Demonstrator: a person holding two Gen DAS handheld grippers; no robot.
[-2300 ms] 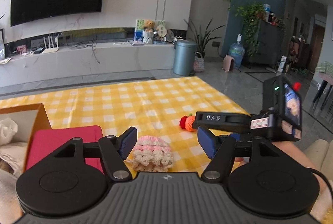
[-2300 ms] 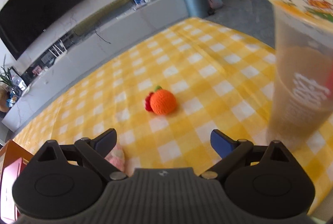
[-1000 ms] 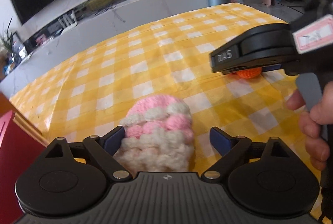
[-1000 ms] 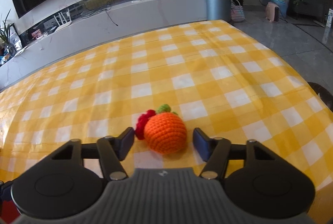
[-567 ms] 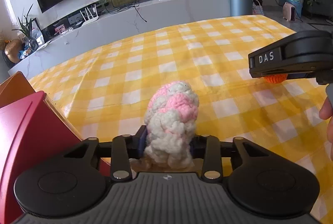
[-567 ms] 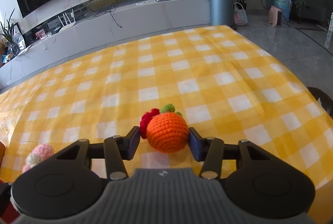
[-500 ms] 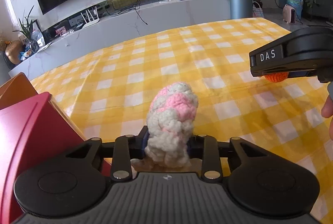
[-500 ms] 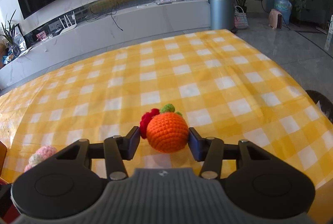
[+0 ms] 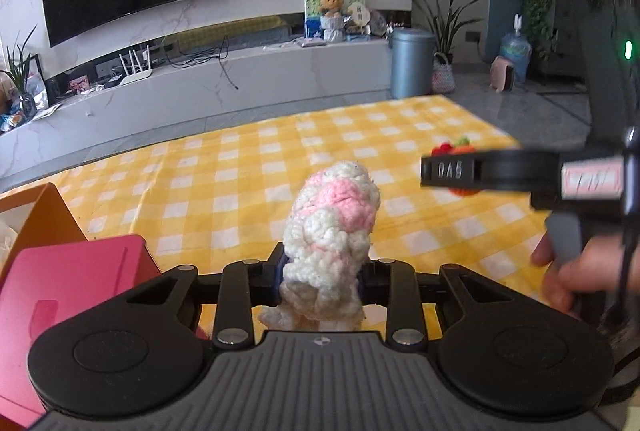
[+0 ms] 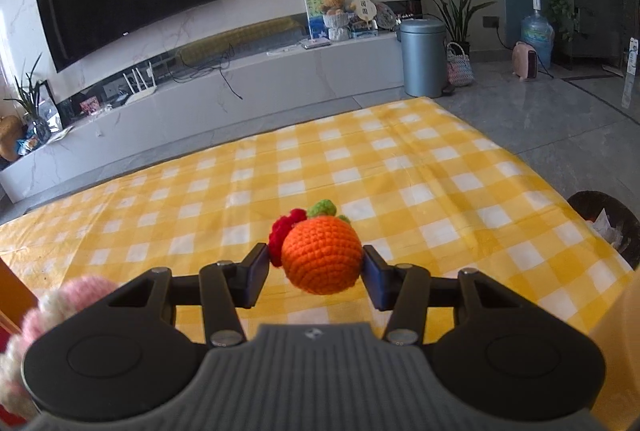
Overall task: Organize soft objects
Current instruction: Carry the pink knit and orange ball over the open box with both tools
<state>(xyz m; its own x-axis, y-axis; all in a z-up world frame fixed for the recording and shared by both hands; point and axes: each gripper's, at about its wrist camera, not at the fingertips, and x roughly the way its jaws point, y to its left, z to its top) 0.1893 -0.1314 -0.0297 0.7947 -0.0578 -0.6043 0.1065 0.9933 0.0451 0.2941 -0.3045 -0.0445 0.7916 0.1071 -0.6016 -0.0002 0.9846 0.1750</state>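
Note:
My left gripper (image 9: 320, 283) is shut on a pink and white crocheted toy (image 9: 334, 227), which stands up between the pads, lifted above the yellow checked tablecloth (image 9: 240, 183). My right gripper (image 10: 316, 271) is shut on an orange crocheted fruit (image 10: 322, 257) with a green leaf and a red tuft, also held off the cloth. In the left wrist view the right gripper (image 9: 480, 171) crosses at the right, with the orange fruit (image 9: 464, 191) partly hidden behind it. The pink and white toy (image 10: 60, 299) shows at the lower left of the right wrist view.
A red box (image 9: 60, 287) and an orange box (image 9: 40, 215) stand at the left of the table. A person's hand (image 9: 580, 271) holds the right gripper's trigger. A dark bin (image 10: 608, 223) sits on the floor past the table's right edge.
Both grippers closed on their toys and lifted them off the cloth. The left gripper squeezed the pink and white toy upright; the right raised the orange fruit.

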